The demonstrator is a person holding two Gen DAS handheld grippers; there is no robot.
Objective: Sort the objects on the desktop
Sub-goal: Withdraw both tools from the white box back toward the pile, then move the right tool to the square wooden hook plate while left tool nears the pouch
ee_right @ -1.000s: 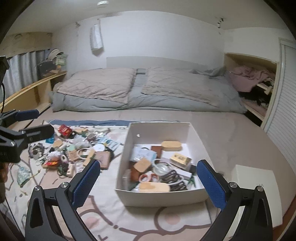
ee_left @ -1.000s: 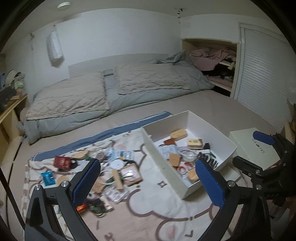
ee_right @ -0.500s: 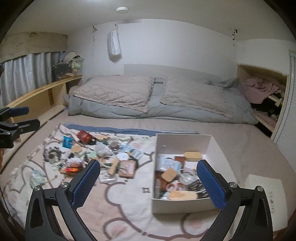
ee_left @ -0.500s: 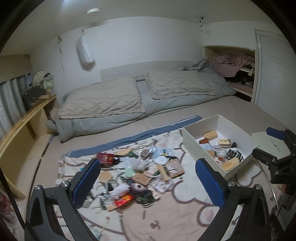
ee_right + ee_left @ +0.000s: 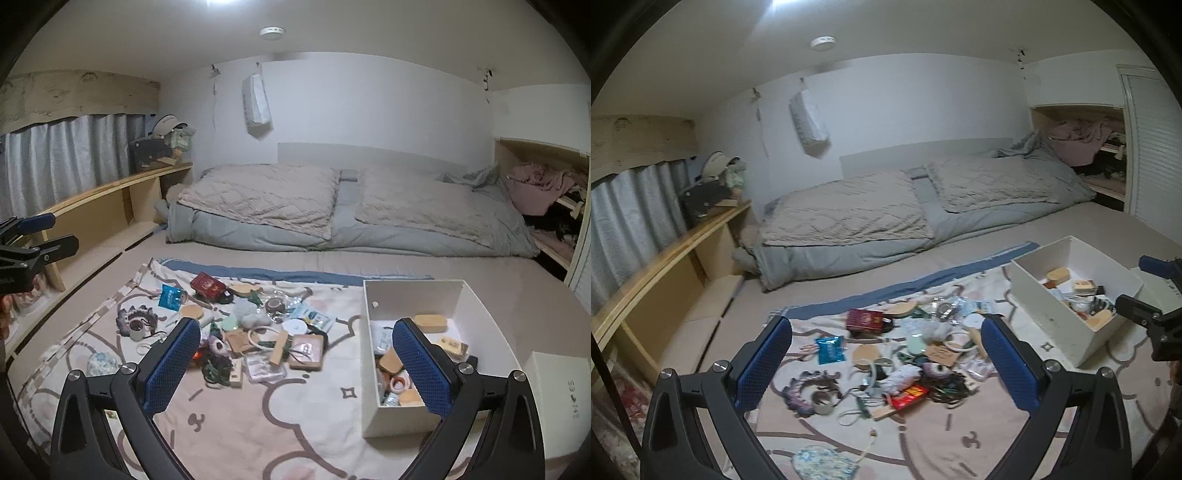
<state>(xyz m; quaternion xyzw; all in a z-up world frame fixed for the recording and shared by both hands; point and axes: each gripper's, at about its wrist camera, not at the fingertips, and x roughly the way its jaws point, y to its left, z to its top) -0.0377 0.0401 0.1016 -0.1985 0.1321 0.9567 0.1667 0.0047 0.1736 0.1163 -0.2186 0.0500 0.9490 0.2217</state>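
A heap of small objects (image 5: 905, 354) (image 5: 255, 332) lies on a patterned cloth (image 5: 295, 424) on the floor: a red booklet (image 5: 865, 319) (image 5: 207, 284), a blue packet (image 5: 831, 349) (image 5: 171, 297), a tape roll (image 5: 822, 398), a wooden block (image 5: 279, 349). A white box (image 5: 1056, 317) (image 5: 369, 369) to the right holds several sorted items. My left gripper (image 5: 886, 365) hangs open above the heap, holding nothing. My right gripper (image 5: 295, 365) is open and held high between the heap and the box. Each gripper shows at the edge of the other's view.
A mattress with grey quilts (image 5: 332, 206) fills the back of the room. A wooden shelf (image 5: 665, 258) runs along the left wall under a curtain. A white shoebox lid (image 5: 557, 391) lies right of the box. A closet nook with clothes (image 5: 546, 192) is at far right.
Both grippers have swung left and pulled back from the white box, so the heap on the cloth now sits in the middle of both views. Both stay open.
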